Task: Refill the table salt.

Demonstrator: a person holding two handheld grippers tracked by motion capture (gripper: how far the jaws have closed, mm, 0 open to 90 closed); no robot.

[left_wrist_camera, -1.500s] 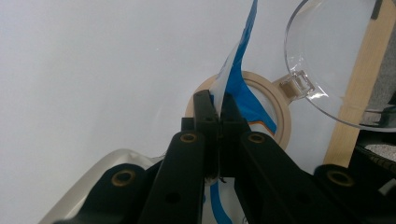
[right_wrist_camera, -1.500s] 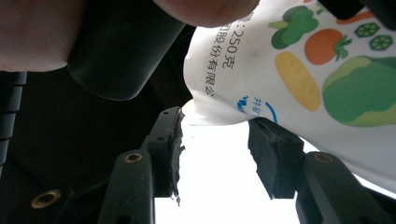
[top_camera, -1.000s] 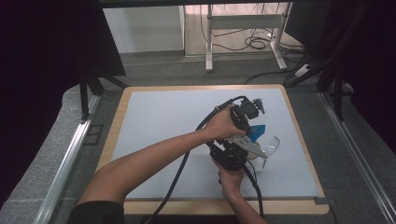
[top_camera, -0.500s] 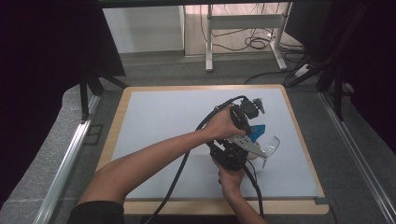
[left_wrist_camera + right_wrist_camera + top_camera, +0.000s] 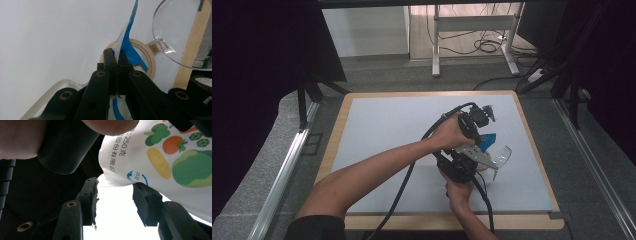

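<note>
My left gripper (image 5: 115, 53) is shut on the top edge of a blue and white pouch (image 5: 127, 37), which hangs into the tan-rimmed mouth of a clear jar (image 5: 151, 65). The jar's clear hinged lid (image 5: 182, 32) is swung open to the side. In the high view the left gripper (image 5: 480, 135) points down over the pouch (image 5: 487, 141), right of the table's middle. My right gripper (image 5: 481, 161) reaches in from the near side and holds the jar (image 5: 485, 168). In the right gripper view its jaws (image 5: 115, 192) stand apart below the pouch's printed bottom (image 5: 162, 152).
A pale grey mat (image 5: 387, 130) covers the wood-edged table (image 5: 339, 130). The clear lid (image 5: 503, 154) juts toward the table's right edge. Both black cables trail back toward the near edge. A desk frame and floor cables lie beyond the far edge.
</note>
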